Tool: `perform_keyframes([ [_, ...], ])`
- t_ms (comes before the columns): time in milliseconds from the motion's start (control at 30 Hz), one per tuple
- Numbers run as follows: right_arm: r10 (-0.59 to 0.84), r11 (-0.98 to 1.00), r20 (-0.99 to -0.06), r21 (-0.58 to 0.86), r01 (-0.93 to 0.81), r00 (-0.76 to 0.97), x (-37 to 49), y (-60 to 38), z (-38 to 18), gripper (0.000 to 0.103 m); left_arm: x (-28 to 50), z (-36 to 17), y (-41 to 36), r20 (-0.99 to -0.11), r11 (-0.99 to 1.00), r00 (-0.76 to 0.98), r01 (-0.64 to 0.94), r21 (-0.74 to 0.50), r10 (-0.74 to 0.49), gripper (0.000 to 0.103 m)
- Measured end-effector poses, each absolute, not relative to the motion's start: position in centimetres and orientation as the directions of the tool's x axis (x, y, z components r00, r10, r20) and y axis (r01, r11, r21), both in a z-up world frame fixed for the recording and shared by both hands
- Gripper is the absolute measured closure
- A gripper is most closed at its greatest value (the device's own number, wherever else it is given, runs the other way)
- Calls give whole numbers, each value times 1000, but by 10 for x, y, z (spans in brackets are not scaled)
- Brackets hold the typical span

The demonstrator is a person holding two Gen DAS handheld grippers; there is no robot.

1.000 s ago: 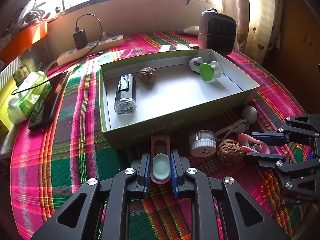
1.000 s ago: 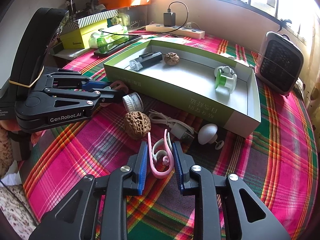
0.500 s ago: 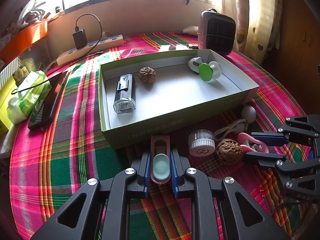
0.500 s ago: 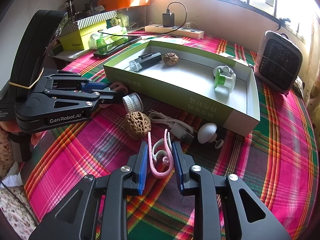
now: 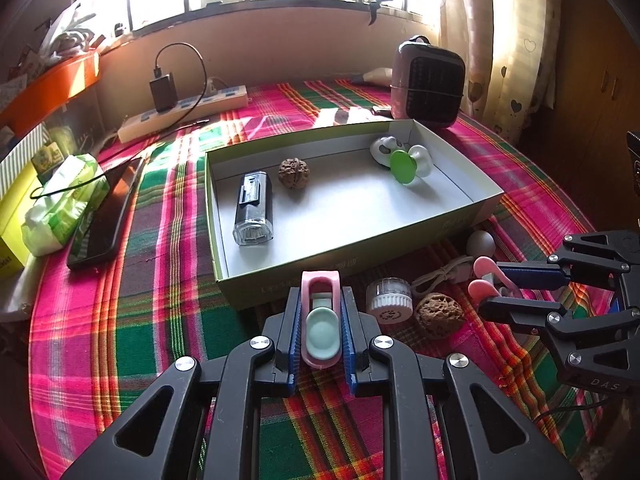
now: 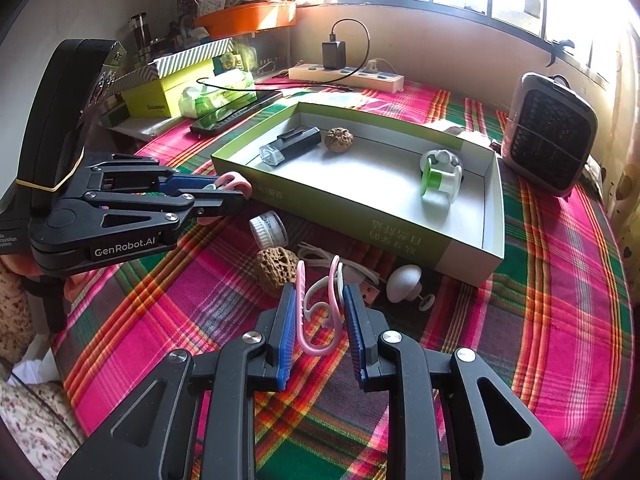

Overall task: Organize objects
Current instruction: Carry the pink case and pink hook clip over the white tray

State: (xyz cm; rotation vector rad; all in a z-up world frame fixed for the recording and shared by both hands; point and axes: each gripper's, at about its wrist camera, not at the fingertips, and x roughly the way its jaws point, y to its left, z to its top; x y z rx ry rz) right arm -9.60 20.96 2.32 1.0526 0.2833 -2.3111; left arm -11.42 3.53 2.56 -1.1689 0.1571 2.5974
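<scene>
1. Left gripper (image 5: 321,320), at 6 o'clock in its own view: clamped on a pink clip with a mint-green pad (image 5: 320,322), held just short of the near wall of the green box (image 5: 460,226).
2. Right gripper (image 6: 320,320), at 6 o'clock in its own view: closed on a pink ear-hook piece (image 6: 320,316), low over the plaid cloth (image 6: 560,320).
3. Green box, at 12 o'clock from both grippers: open-topped, white inside, lying on the cloth.
4. Dark heater (image 5: 428,80), at 1 o'clock beyond the box, upright.
5. White power strip (image 5: 184,114), at 11 o'clock by the wall, black charger plugged in.
6. Black phone (image 5: 106,216), at 10 o'clock, flat, beside a green-white tissue pack (image 5: 60,204).
7. Inside the box: black bike light (image 5: 254,208) at its left end, walnut (image 5: 294,173) just right of it, green-and-white spool (image 5: 404,160) at the far right corner.
8. Outside, near the front wall: small white-capped jar (image 5: 390,300), second walnut (image 5: 439,315) just beside it, white cable (image 5: 444,276) behind, white mushroom-shaped knob (image 6: 404,282) at 1 o'clock from the right gripper.
</scene>
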Motion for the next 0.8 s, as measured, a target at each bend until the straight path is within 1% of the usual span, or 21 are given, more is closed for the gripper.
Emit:
perform_keyframes([
  [267, -415, -830, -720, 50, 555, -556, -106, 212, 40, 78, -121, 37, 36, -732, -950, -642, -310, -26, 229, 87],
  [533, -391, -848, -697, 20, 530, -600, -123, 207, 58, 78, -135, 49, 37, -713, -949, -659, -315, -29, 240, 87],
  [800, -385, -863, -689, 33, 505, -614, -147, 202, 70, 78, -151, 56, 39, -701, -949, -668, -312, -43, 251, 87],
])
